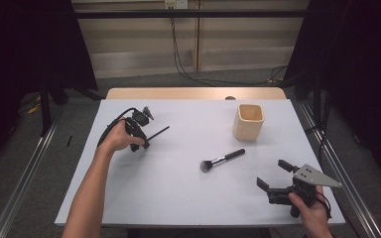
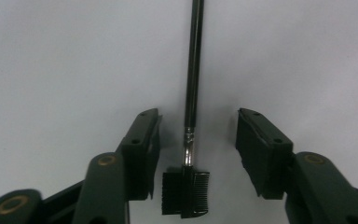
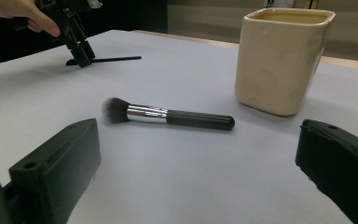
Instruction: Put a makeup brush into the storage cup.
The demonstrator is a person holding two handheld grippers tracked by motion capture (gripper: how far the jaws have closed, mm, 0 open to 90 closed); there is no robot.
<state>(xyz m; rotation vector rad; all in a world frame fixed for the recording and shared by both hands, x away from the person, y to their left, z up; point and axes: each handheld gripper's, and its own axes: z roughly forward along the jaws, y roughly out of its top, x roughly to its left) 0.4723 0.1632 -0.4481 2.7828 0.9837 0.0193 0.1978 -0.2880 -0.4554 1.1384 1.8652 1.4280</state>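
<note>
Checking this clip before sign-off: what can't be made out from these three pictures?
- Brow comb: the left gripper view's top edge cuts off its handle end; in the high view the left gripper and hand cover its head.
- Cup: what is inside is hidden by its own wall in the right gripper view, and looks too small to tell in the high view.
- Right gripper: its rear is covered by the hand in the high view.

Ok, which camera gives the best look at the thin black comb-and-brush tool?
The left gripper view: the thin black comb-and-brush tool lies lengthwise between the open left claw, bristles and teeth clear. The high view and right gripper view show just its slim handle.
</note>
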